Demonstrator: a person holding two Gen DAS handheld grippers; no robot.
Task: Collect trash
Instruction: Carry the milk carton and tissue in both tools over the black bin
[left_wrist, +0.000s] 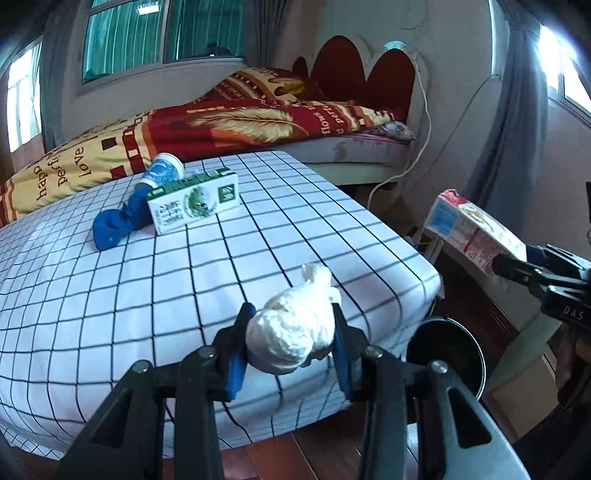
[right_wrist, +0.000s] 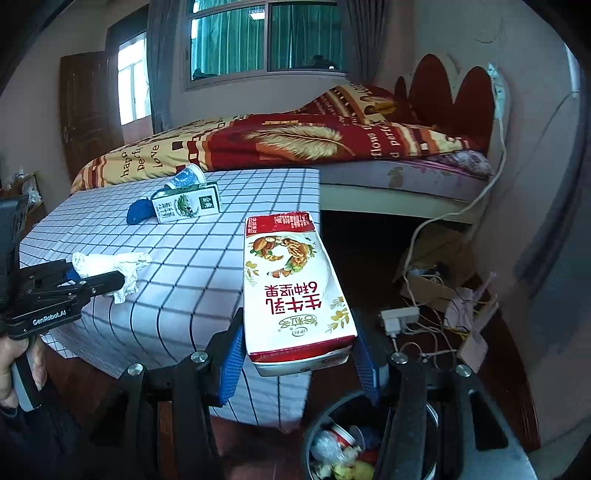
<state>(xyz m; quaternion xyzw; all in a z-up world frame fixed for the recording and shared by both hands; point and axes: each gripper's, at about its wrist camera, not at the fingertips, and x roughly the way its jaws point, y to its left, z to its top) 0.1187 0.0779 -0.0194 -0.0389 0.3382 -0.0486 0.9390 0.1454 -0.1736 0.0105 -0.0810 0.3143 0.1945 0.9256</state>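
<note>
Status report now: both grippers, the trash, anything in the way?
Left gripper shut on white wad. Right gripper shut on red carton, trash bin beneath. Three items remain on table. Path clear.

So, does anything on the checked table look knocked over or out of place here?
Yes. A paper cup lies on its side at the table's far edge, behind a green carton and a crumpled blue wad. All look like litter not yet collected.
</note>
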